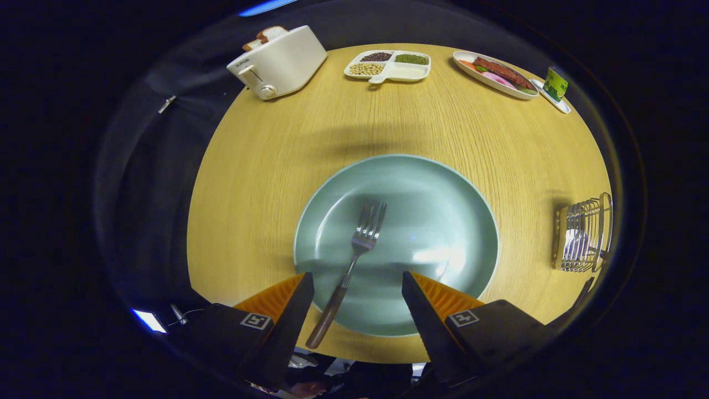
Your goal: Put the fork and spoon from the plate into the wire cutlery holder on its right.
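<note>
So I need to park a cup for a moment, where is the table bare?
Bare wood lies between the plate and the toaster, and between plate and wire cutlery holder. The far edge is crowded with food trays. The open gripper straddles the fork.

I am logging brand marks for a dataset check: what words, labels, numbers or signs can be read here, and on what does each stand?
"SUPOR": on the front of the white toaster, by its lever.
Green package beyond the sausage plate: printed, too small and blurred to read.
Square black-and-white markers on the open gripper: patterns, one on each finger, not words.
Fork, green plate, wire cutlery holder: no text.
</note>
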Available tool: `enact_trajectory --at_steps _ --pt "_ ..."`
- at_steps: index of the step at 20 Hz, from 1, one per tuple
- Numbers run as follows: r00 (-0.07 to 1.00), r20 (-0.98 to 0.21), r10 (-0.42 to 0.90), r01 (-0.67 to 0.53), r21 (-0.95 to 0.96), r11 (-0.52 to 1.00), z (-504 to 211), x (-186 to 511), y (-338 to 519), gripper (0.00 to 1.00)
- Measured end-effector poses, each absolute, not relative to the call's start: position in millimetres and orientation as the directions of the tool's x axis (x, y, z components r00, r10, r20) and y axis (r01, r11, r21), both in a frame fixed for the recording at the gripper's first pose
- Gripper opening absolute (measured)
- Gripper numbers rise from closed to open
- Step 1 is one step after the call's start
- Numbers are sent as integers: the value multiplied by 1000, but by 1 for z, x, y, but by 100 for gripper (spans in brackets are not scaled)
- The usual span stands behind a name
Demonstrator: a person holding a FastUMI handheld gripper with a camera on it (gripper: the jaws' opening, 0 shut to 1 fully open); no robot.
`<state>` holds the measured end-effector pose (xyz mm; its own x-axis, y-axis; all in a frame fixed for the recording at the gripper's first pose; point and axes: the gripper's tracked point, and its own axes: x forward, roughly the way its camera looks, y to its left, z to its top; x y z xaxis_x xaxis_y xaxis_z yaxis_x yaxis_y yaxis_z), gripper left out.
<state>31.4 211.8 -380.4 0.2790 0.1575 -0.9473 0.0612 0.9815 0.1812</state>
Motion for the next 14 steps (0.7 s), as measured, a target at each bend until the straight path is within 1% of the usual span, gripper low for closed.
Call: enact_trajectory --at_steps 4,6,7,11,12,13,14 --pt "257 -956 143 62 164 984 -393 28 220 98" --pt "267 -955 127 70 151 986 -396 29 219 90" --pt "267 -956 123 72 147 987 -398 29 219 76" --pt "230 -965 122 56 138 989 -405 22 223 50" --pt "242 -964 107 57 124 991 -404 23 220 46" --pt "237 -966 104 61 121 991 -406 23 220 34" --pt "223 -970 101 62 117 991 -406 21 219 26"
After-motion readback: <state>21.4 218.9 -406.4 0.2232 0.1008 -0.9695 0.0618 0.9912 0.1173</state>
